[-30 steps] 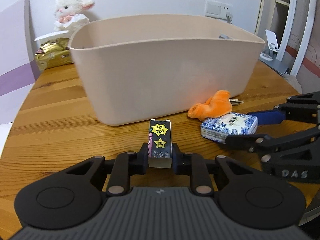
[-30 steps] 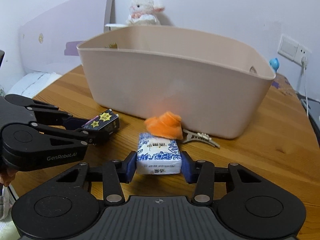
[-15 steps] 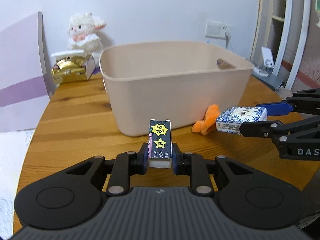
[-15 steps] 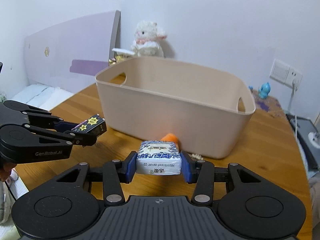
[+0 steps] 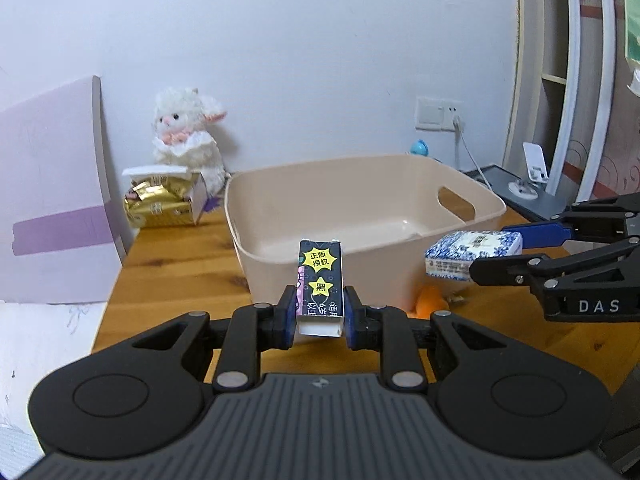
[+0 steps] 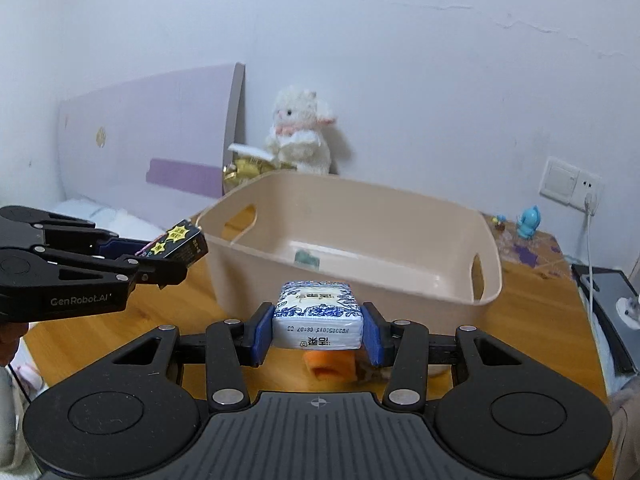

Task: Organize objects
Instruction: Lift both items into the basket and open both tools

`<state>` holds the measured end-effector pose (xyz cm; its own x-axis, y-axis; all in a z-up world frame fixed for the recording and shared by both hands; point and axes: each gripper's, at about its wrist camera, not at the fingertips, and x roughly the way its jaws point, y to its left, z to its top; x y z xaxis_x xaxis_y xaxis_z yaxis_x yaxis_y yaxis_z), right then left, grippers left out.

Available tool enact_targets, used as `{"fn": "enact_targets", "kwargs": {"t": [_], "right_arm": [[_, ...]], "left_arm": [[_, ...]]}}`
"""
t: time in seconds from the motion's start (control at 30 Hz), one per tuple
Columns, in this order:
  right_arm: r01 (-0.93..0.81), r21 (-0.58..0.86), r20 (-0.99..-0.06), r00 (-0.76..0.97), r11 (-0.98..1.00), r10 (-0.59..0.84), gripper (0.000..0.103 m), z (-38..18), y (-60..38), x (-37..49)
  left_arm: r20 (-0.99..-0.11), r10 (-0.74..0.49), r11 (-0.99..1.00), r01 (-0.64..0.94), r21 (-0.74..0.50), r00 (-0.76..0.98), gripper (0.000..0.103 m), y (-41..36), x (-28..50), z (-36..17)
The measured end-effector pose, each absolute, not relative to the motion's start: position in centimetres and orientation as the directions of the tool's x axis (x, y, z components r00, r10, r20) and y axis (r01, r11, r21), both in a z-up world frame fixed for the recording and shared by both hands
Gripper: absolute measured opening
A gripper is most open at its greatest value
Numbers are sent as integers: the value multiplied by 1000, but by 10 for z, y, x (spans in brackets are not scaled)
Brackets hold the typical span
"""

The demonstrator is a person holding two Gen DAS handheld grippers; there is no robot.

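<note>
My left gripper (image 5: 319, 312) is shut on a small black box (image 5: 320, 282) with yellow star labels, held in the air in front of the beige bin (image 5: 404, 268). My right gripper (image 6: 318, 330) is shut on a blue-and-white tissue pack (image 6: 318, 314), also lifted before the bin (image 6: 400, 292). Each gripper shows in the other's view: the black box (image 6: 182, 242) at left, the tissue pack (image 5: 472, 252) at right. An orange toy (image 6: 330, 364) and a hair clip lie on the table below. A small greenish item (image 6: 306, 258) lies inside the bin.
The wooden table (image 5: 180, 268) carries a white plush lamb (image 5: 186, 142) and a gold packet box (image 5: 162, 200) at the back left. A lilac board (image 5: 52, 184) leans at left. A wall socket (image 6: 568, 182), a cable and a blue figurine (image 6: 528, 222) are at the right.
Both grippers have risen and drawn back from the table with their objects, so the bin now looks smaller and its inside shows. The orange toy stays on the table.
</note>
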<state>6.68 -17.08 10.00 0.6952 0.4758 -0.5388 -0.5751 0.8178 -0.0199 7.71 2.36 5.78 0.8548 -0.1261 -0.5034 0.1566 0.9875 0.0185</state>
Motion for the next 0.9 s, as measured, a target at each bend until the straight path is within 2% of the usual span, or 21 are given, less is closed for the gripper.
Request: {"fn": "enact_targets", "kwargs": {"t": [0.27, 0.57, 0.77, 0.83, 0.9], "right_arm": [[-547, 0, -509, 720, 837, 471, 43, 110, -166, 102], [-472, 31, -544, 732, 881, 411, 43, 93, -162, 157], [-434, 39, -587, 719, 900, 372, 43, 73, -167, 183], [-428, 39, -601, 712, 903, 363, 43, 67, -169, 187], [-425, 33, -609, 709, 904, 356, 43, 62, -169, 188]], "left_arm": [[-478, -97, 991, 132, 39, 873, 25, 21, 109, 74], [-554, -66, 997, 76, -4, 830, 25, 18, 174, 54], [-604, -43, 997, 69, 20, 796, 25, 9, 204, 36], [-601, -11, 996, 65, 68, 799, 25, 3, 207, 34], [-606, -20, 996, 70, 58, 795, 25, 1, 207, 34]]}}
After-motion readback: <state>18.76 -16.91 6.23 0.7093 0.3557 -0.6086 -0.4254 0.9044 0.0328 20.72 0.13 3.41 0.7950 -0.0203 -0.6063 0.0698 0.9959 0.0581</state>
